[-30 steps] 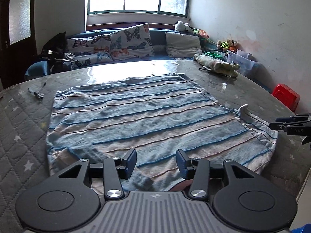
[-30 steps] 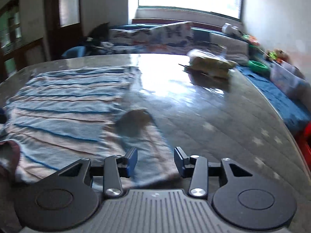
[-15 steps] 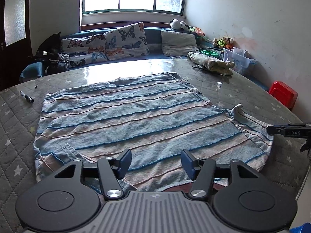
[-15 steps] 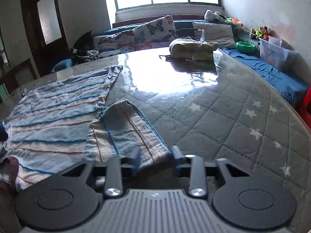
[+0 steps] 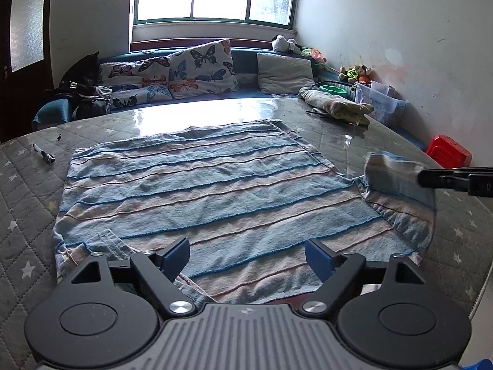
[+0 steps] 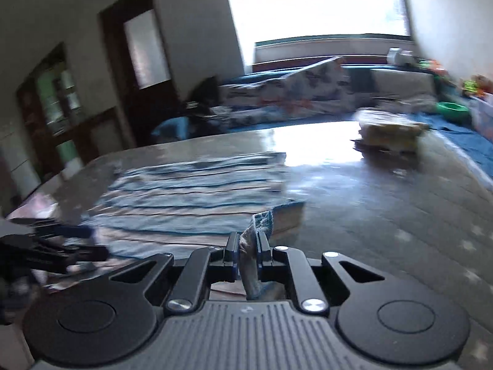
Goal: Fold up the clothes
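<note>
A blue and pink striped shirt [image 5: 200, 191] lies spread flat on the grey quilted table [image 5: 27, 203]. My left gripper [image 5: 246, 251] hovers over its near edge with the jaws opening; nothing is between the pads. My right gripper [image 6: 248, 243] is closing on the shirt's right sleeve [image 6: 262, 220], and the cloth is pinched between its pads. In the left wrist view the right gripper [image 5: 446, 178] enters from the right and the sleeve [image 5: 397, 178] hangs raised off the table. The right wrist view is blurred; it shows the shirt [image 6: 191, 197] and my left gripper [image 6: 61, 246] at the left.
A pen [image 5: 44, 155] lies on the table at the far left. A folded olive cloth [image 5: 336, 104] sits at the far right corner. A cushioned bench [image 5: 200, 67], a clear bin [image 5: 382, 98] and a red stool [image 5: 448, 154] stand past the table edge.
My left jaws have spread wider. My right jaws have come together on the sleeve and raised it off the table, with the right view swinging left.
</note>
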The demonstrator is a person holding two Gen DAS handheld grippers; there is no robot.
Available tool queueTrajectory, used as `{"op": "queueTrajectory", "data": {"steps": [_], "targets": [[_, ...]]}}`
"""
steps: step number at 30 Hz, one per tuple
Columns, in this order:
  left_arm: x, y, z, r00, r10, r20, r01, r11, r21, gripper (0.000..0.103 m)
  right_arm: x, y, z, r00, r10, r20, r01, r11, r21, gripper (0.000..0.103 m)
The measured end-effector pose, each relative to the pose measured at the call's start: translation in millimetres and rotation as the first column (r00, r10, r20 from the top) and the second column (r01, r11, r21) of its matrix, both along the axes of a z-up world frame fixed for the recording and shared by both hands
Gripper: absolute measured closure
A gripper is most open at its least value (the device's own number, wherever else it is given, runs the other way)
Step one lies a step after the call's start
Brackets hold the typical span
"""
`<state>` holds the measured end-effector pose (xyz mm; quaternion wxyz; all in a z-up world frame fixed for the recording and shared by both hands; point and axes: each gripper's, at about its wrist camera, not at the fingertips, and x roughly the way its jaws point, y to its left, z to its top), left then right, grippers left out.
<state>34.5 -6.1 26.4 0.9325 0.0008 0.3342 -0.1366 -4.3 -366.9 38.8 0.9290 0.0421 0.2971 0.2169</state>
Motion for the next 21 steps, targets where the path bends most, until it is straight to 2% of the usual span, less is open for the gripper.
{"op": "queueTrajectory", "data": {"steps": [8,11,13,16,21], "targets": [[-0.1,3.4,2.8,1.000,0.018,0.011,-0.018,1.000,-0.007,0.015,13.9,61.2,-15.3,0.977,0.206,-0.050,-0.207,0.978,-0.014,0.093],[1.4,1.5,3.1,1.000,0.016,0.011,-0.016,1.000,-0.005,0.015,14.2,69.4,-23.0,0.967,0.241,-0.081,-0.244,0.970,-0.018,0.084],[2.3,-0.6,3.3,1.000,0.012,0.013,-0.012,1.000,0.000,0.015,14.4,74.9,-28.2,0.959,0.265,-0.102,-0.268,0.963,-0.020,0.084],[5.7,-4.6,2.9,1.000,0.004,0.013,-0.004,1.000,0.004,0.015,15.3,72.1,-25.5,0.957,0.272,-0.100,-0.276,0.961,-0.028,0.084],[14.5,-21.5,-1.2,1.000,-0.026,0.009,0.026,0.999,0.029,0.015,37.2,60.0,-16.1,0.975,0.214,-0.065,-0.220,0.970,-0.107,0.084]]}}
